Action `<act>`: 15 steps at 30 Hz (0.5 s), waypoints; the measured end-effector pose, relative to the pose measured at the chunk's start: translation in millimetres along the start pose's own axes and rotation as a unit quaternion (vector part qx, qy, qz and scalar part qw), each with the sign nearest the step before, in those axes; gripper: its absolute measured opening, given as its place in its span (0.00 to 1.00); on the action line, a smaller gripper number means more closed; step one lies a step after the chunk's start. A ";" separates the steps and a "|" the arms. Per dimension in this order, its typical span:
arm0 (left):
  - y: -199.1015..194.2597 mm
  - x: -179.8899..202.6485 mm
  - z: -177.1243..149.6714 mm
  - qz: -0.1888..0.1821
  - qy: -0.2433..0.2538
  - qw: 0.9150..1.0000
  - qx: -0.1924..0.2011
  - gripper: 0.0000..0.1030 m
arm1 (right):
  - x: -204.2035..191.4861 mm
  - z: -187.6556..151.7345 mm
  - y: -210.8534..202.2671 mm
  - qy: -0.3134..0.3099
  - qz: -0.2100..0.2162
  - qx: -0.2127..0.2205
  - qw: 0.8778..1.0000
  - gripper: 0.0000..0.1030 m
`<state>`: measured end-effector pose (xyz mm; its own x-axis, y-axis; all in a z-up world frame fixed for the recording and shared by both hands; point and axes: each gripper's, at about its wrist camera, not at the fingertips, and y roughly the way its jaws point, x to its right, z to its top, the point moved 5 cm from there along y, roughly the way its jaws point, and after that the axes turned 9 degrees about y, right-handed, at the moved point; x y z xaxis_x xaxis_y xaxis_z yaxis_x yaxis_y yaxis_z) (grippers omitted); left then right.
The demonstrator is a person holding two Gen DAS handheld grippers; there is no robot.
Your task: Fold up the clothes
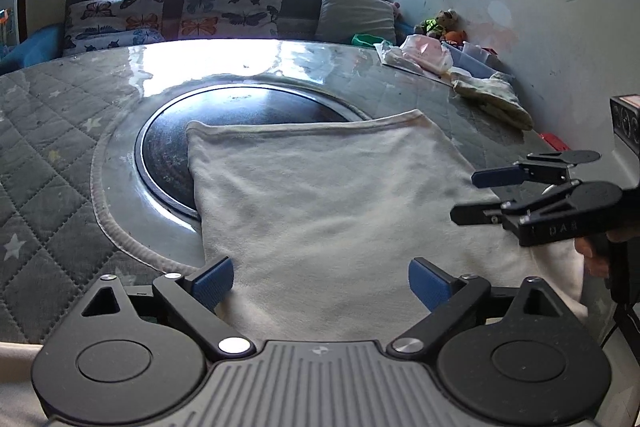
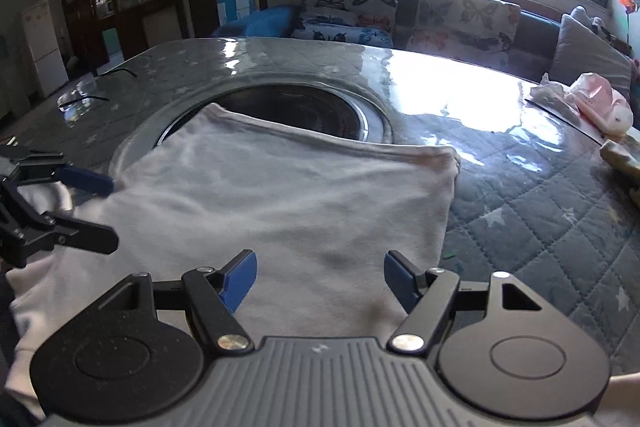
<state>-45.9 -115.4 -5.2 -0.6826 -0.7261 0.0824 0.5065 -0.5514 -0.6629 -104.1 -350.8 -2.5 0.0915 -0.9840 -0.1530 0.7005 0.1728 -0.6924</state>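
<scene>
A white garment (image 1: 328, 203) lies flat on the quilted table, its far edge over the round black hob; in the right wrist view the same garment (image 2: 280, 211) spreads from the hob toward me. My left gripper (image 1: 320, 283) hovers over its near edge, jaws wide open, nothing between the blue pads. My right gripper (image 2: 318, 279) is open too, above the cloth's near right part. In the left wrist view the right gripper (image 1: 468, 197) shows from the side at the garment's right edge, open. The left gripper (image 2: 106, 209) appears at the left in the right wrist view, open.
A round black hob (image 1: 240, 123) with a metal ring sits in the table (image 1: 48, 131). Bags, a plastic box and a folded pale cloth (image 1: 492, 99) crowd the far right corner by the wall. A sofa with butterfly cushions (image 1: 232, 7) stands behind. Glasses (image 2: 76, 99) lie at the far left.
</scene>
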 end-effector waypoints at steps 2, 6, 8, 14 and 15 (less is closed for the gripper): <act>-5.3 1.2 -0.5 0.004 -0.002 1.000 0.001 0.96 | -7.6 -5.0 -6.0 -0.009 0.004 0.001 1.000 0.73; -15.5 3.8 -5.5 0.012 -0.011 1.000 -0.008 0.98 | -24.4 -17.6 -18.0 -0.018 0.016 0.001 1.000 0.75; -20.2 4.5 -9.4 0.022 -0.015 1.000 -0.012 1.00 | -31.3 -23.6 -24.3 -0.023 0.022 0.003 0.999 0.79; -27.6 7.3 -18.3 0.044 -0.041 0.997 -0.038 1.00 | -42.7 -39.5 -39.1 -0.022 0.018 0.004 1.000 0.82; -29.1 7.6 -19.5 0.052 -0.044 0.997 -0.042 1.00 | -42.1 -40.8 -40.7 -0.017 0.017 0.004 1.000 0.83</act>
<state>-76.1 -96.9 0.2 -0.5787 -0.8123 0.0721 0.5234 -0.4378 -0.7310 -165.3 -314.6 3.3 0.1385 -0.9785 -0.1526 0.7019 0.2057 -0.6820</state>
